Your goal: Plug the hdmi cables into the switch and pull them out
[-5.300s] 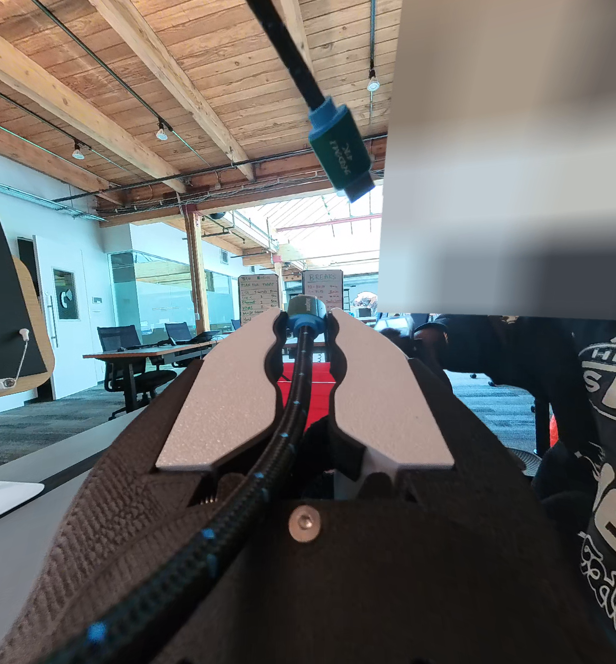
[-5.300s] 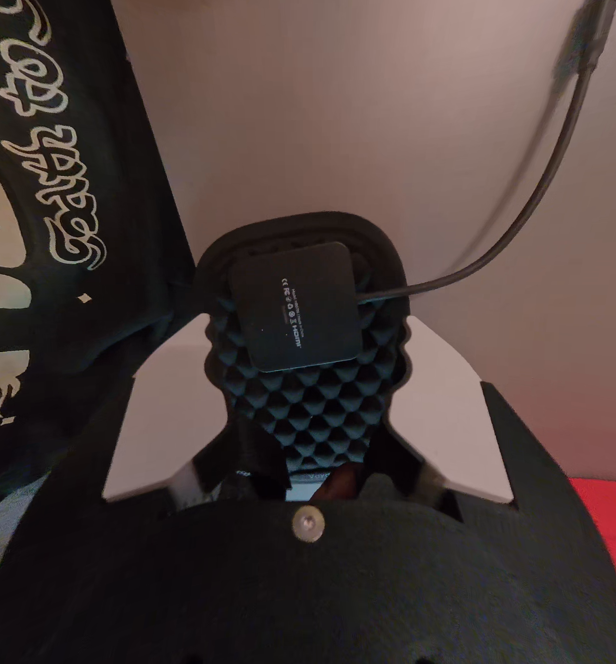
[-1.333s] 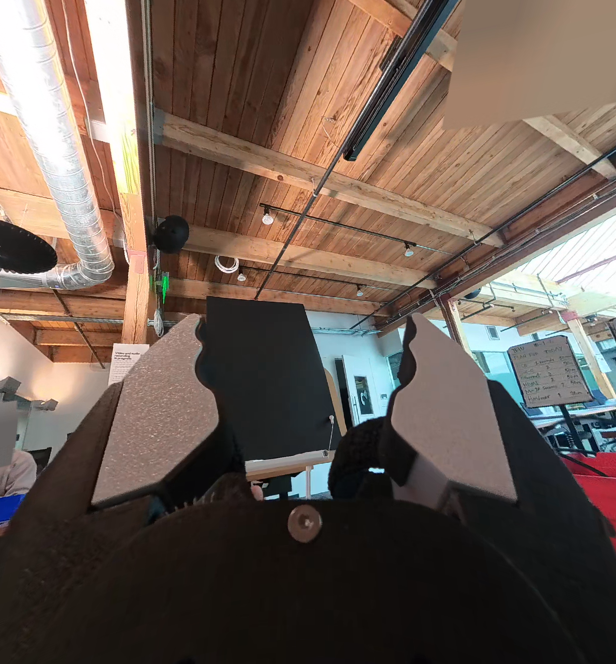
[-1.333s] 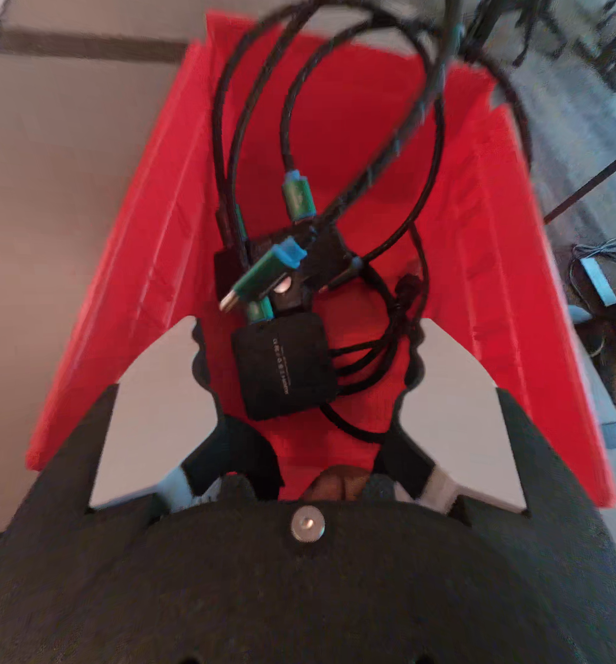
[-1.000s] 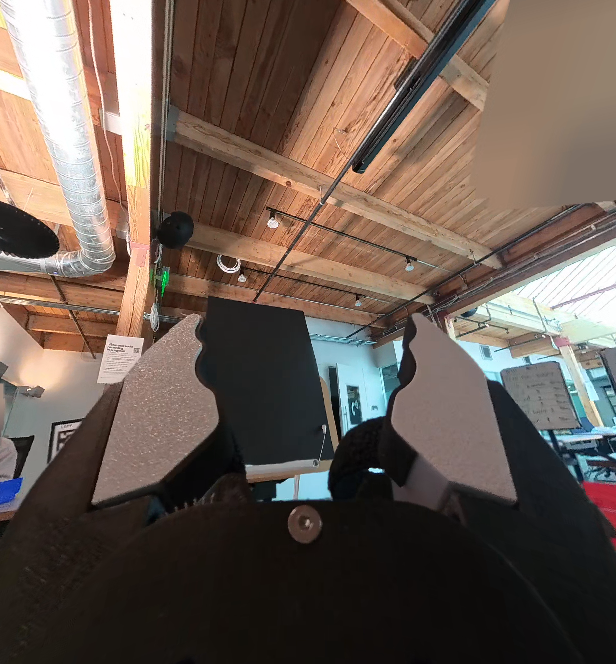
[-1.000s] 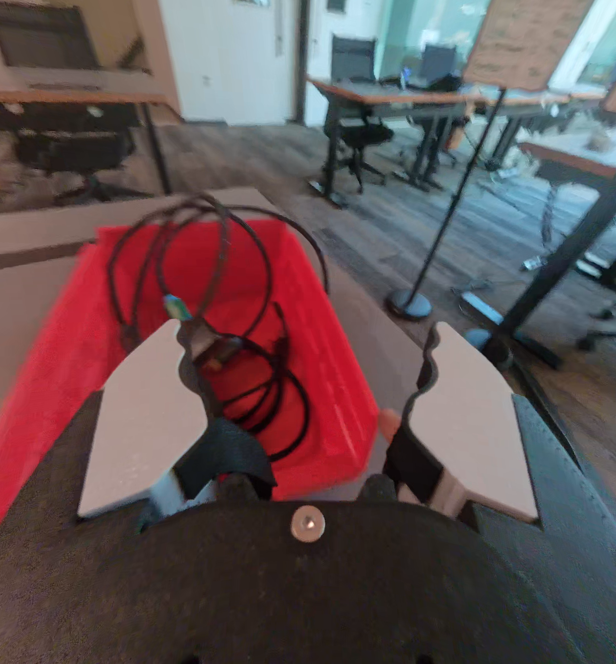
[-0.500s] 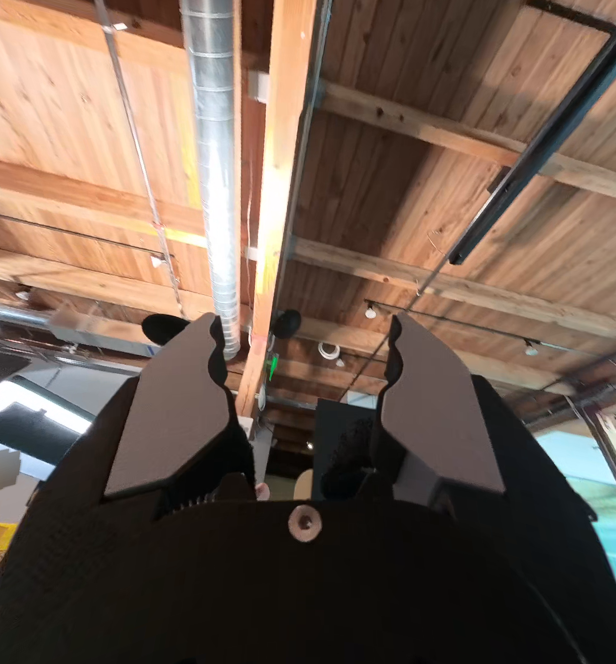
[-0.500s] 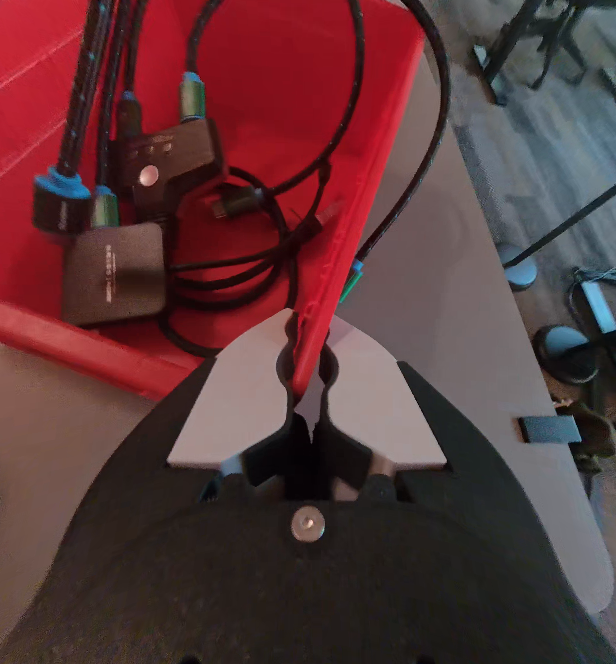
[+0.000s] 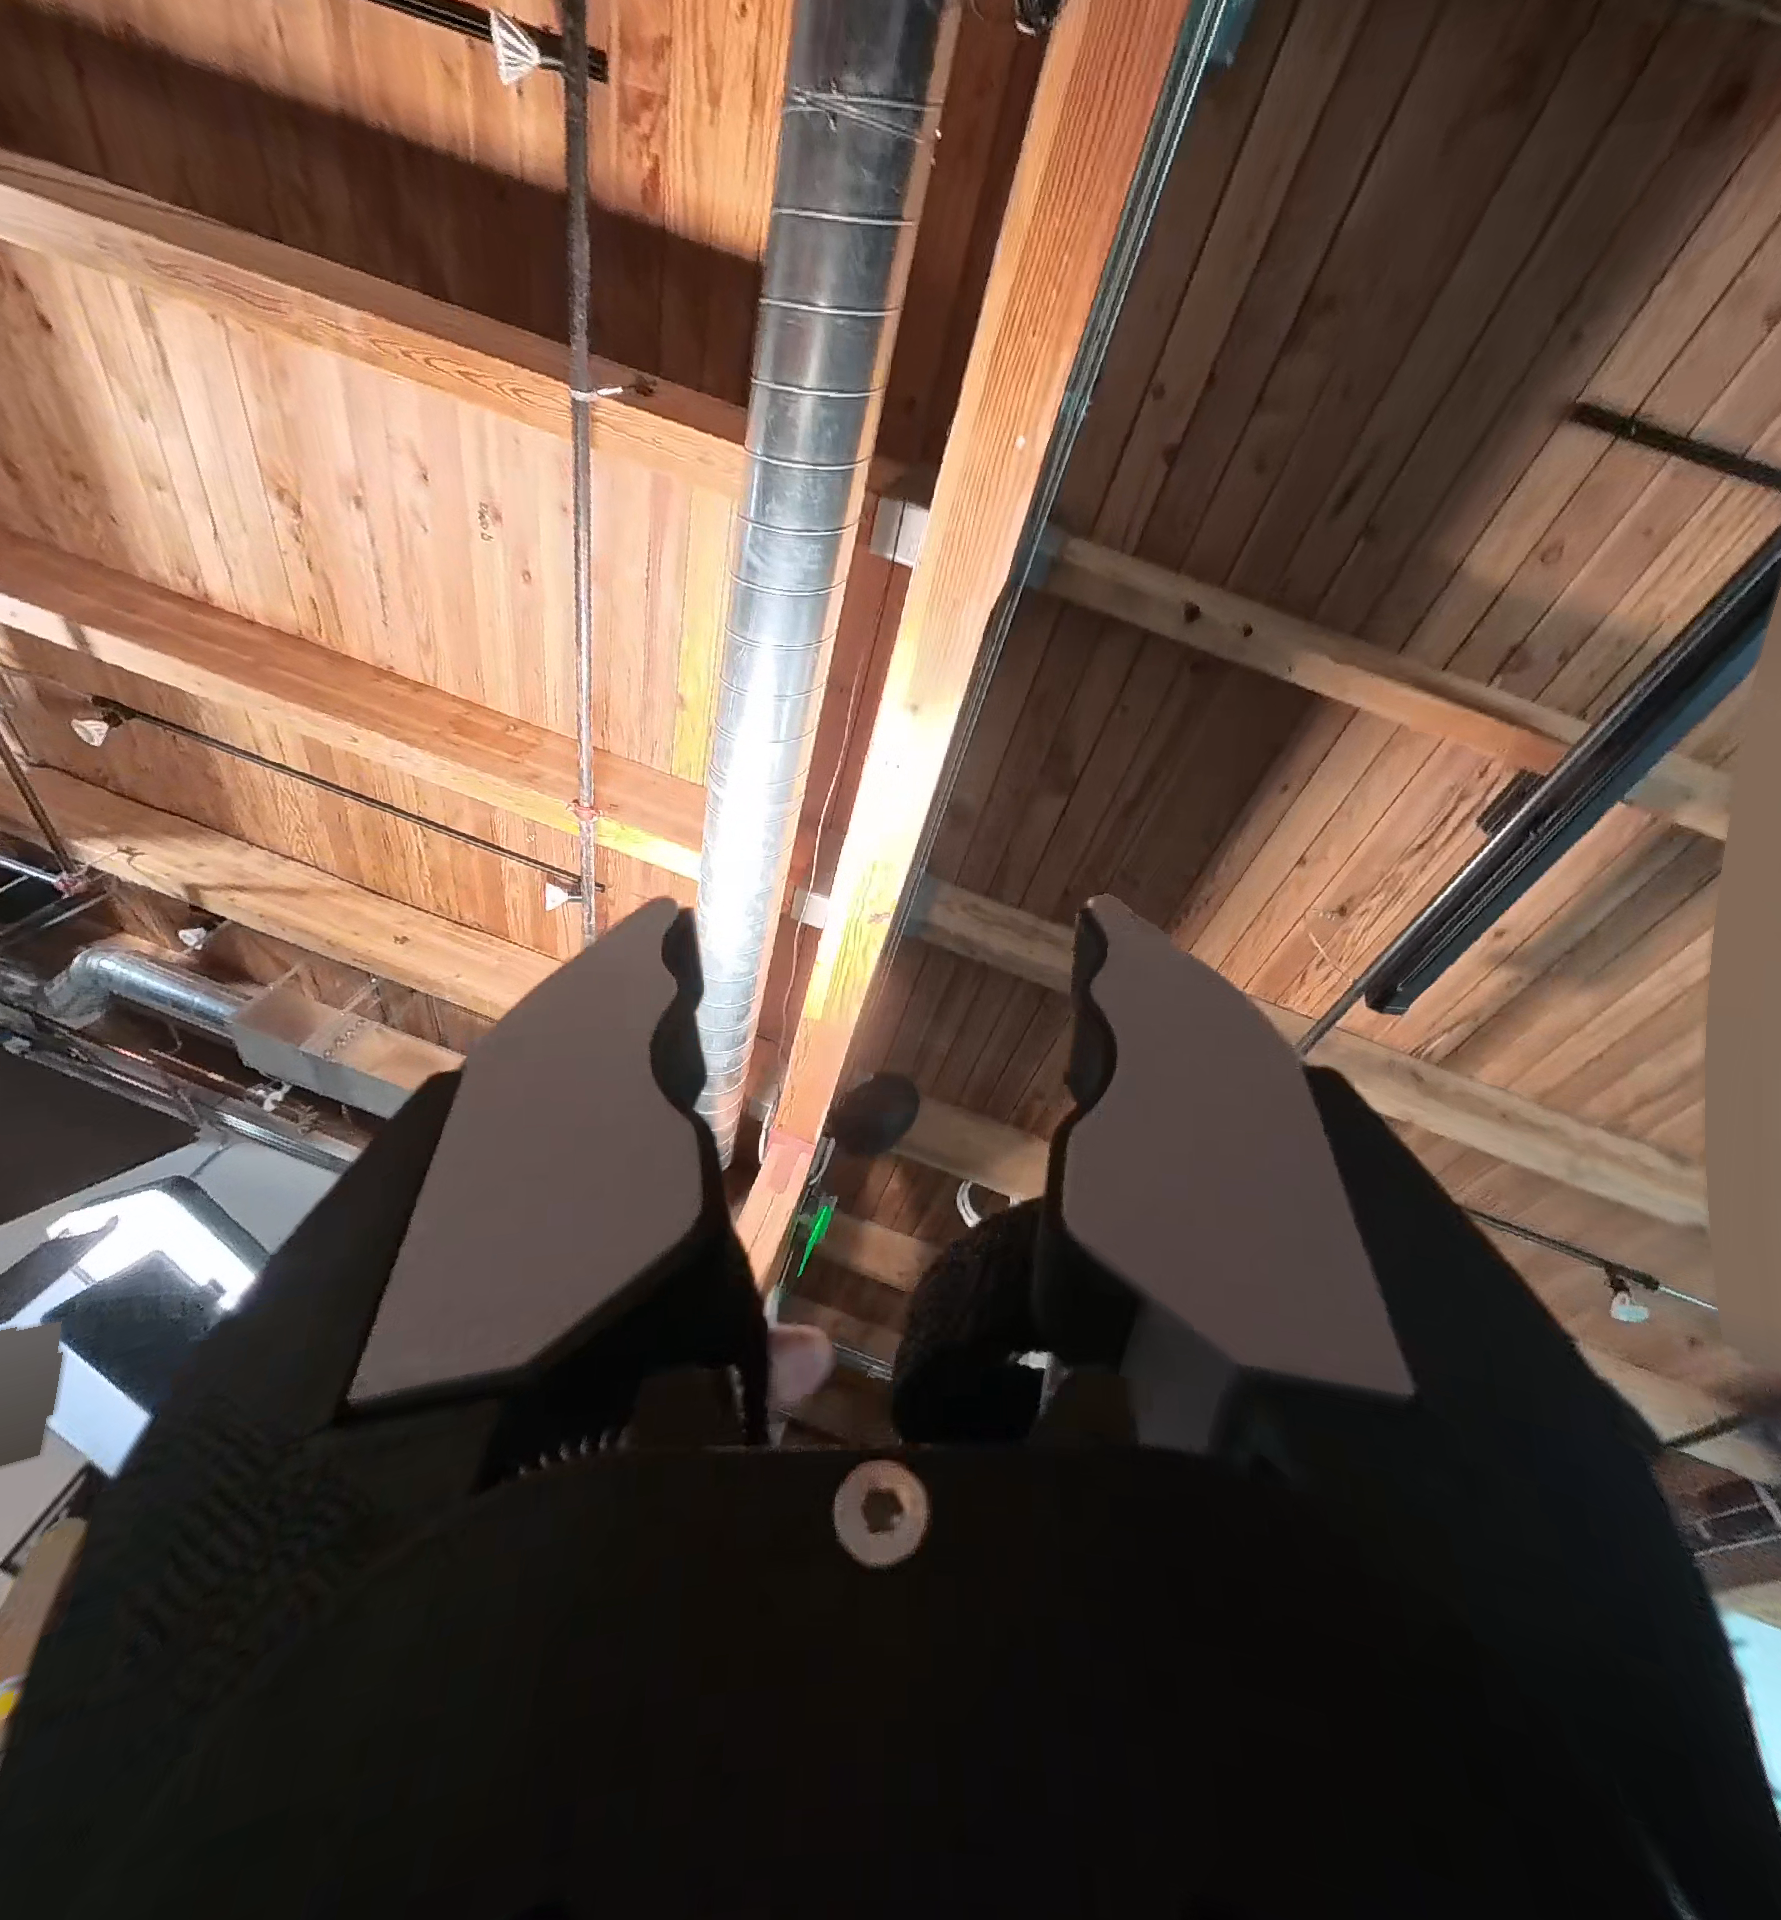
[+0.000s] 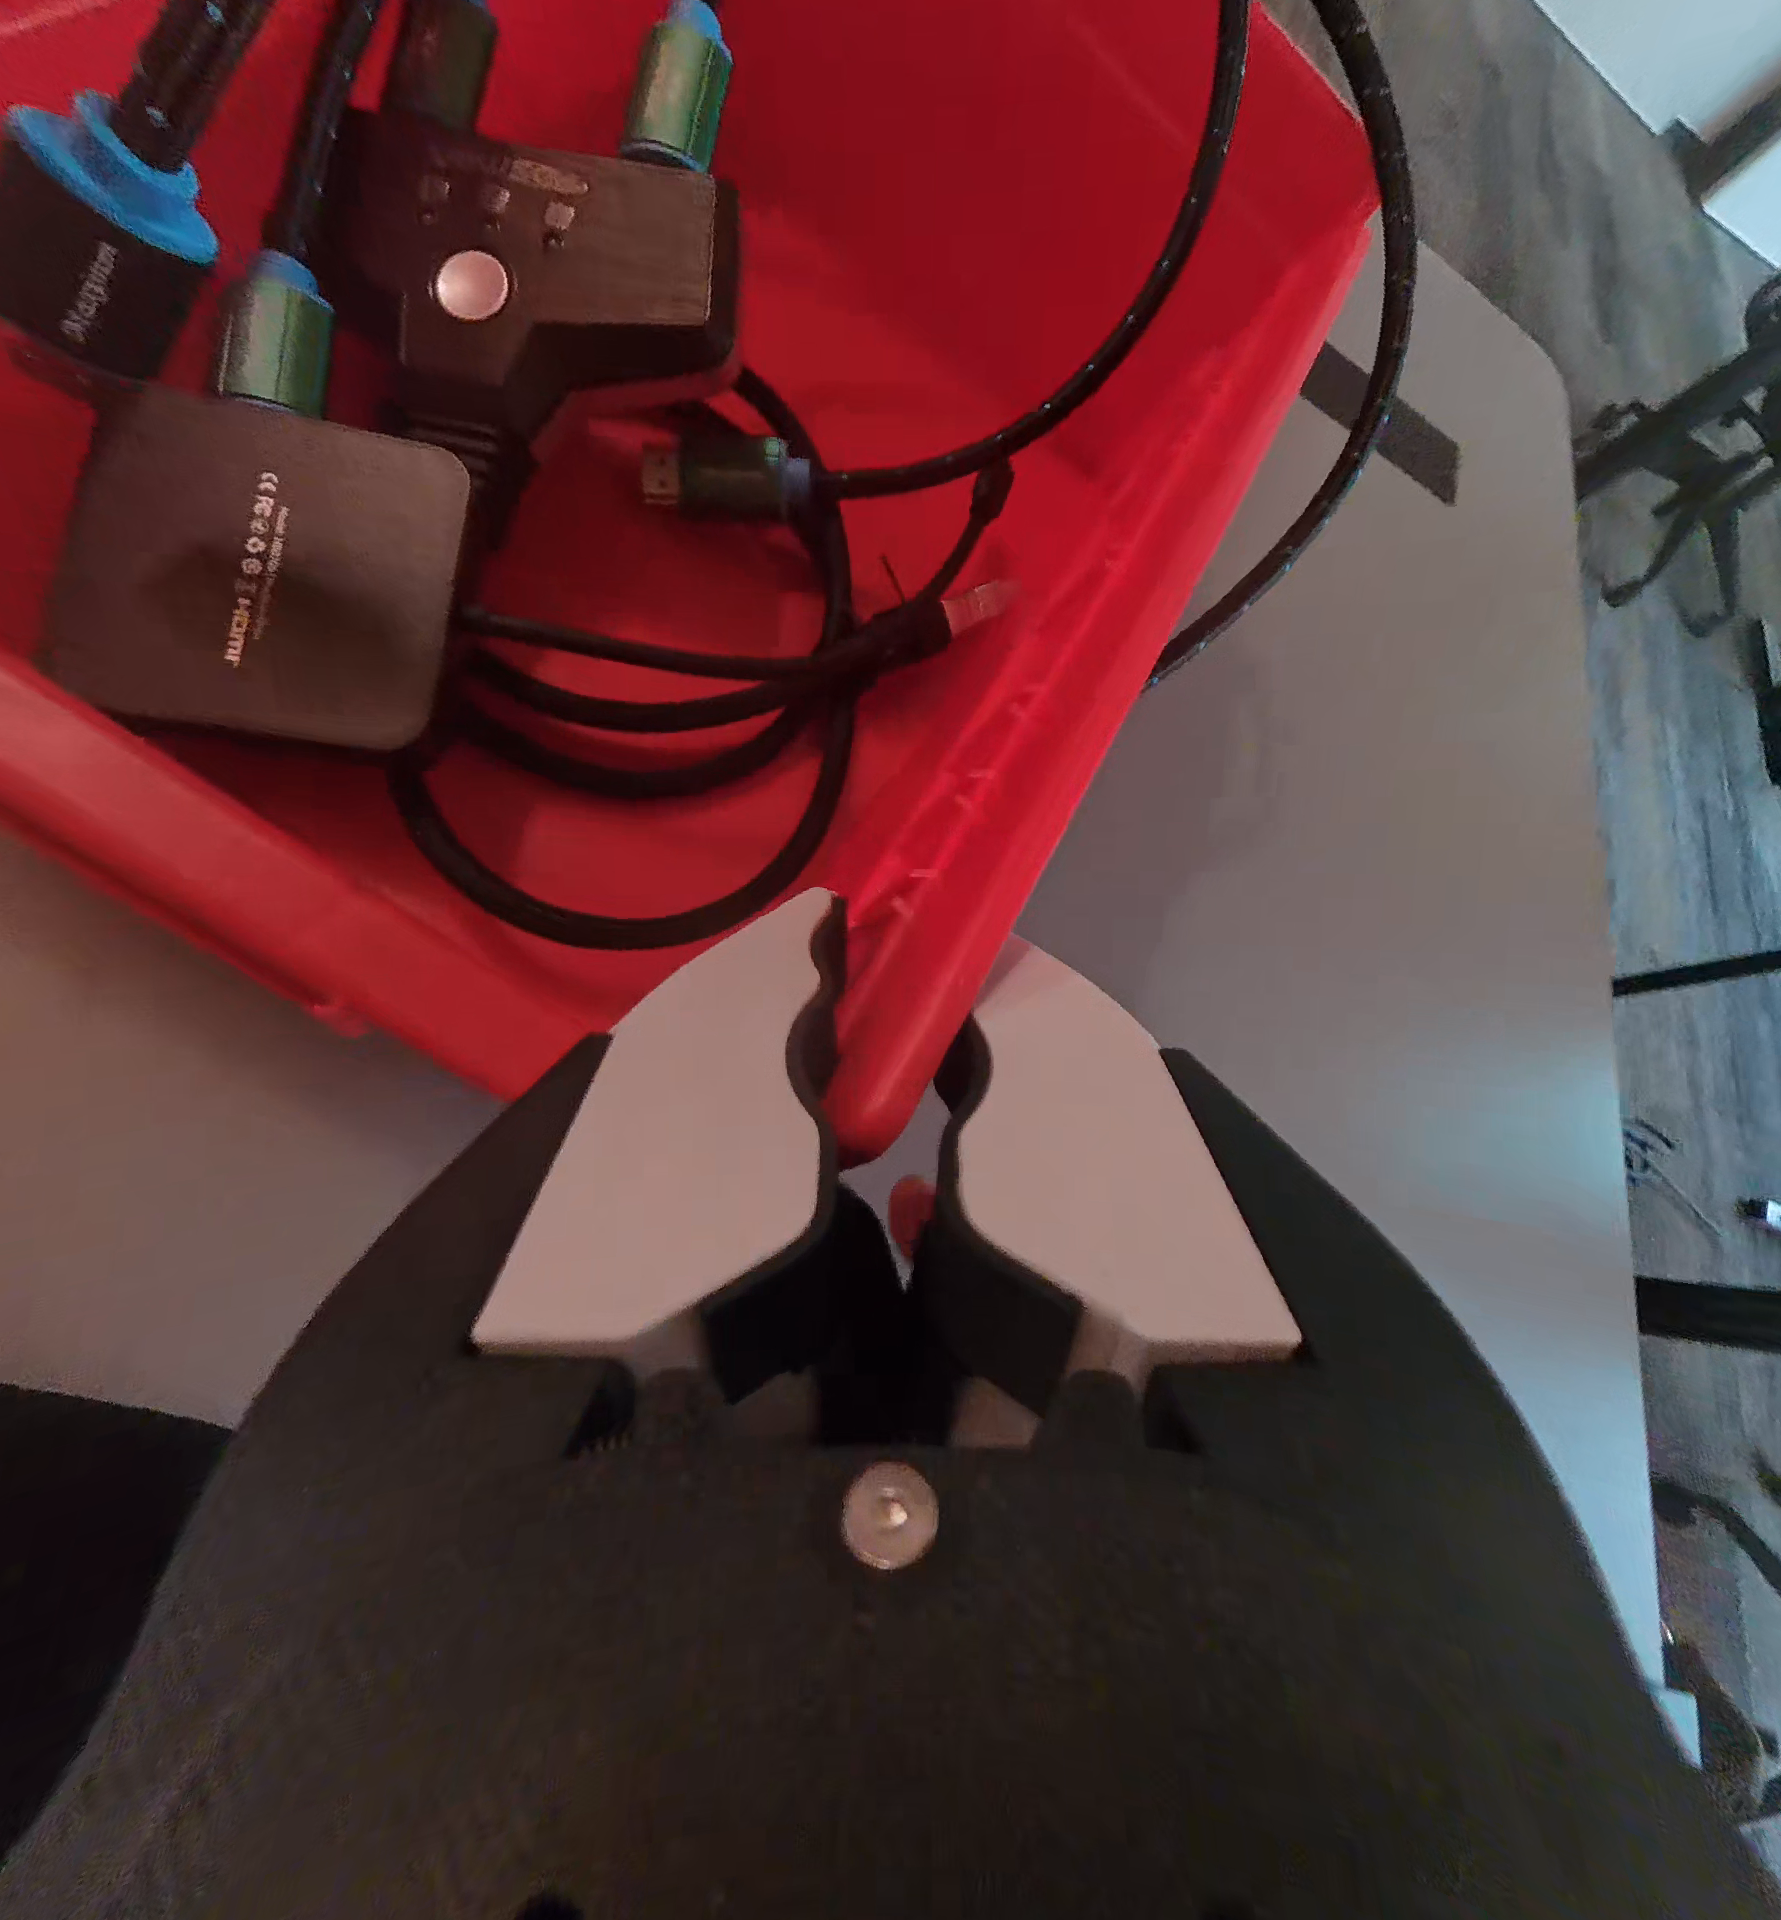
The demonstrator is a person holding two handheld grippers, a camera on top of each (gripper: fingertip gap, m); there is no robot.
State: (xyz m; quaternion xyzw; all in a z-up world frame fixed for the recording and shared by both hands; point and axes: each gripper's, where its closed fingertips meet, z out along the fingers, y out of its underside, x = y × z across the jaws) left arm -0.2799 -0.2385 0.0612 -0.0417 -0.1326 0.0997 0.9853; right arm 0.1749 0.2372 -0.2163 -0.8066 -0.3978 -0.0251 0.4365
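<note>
**Right gripper pinches the red bin's corner**

The right gripper (image 10: 901,1013) is squeezed shut on the near corner wall of the red bin (image 10: 1062,727). Inside the bin lie two black switch boxes (image 10: 252,582) with green plugs pushed in, and looped black cables (image 10: 657,717). One cable hangs over the bin's wall onto the grey table (image 10: 1333,935).

The left wrist view shows only the left gripper (image 9: 875,971), its fingers apart and empty, pointing up at a silver pipe (image 9: 803,520) on a wooden ceiling (image 9: 294,468).
</note>
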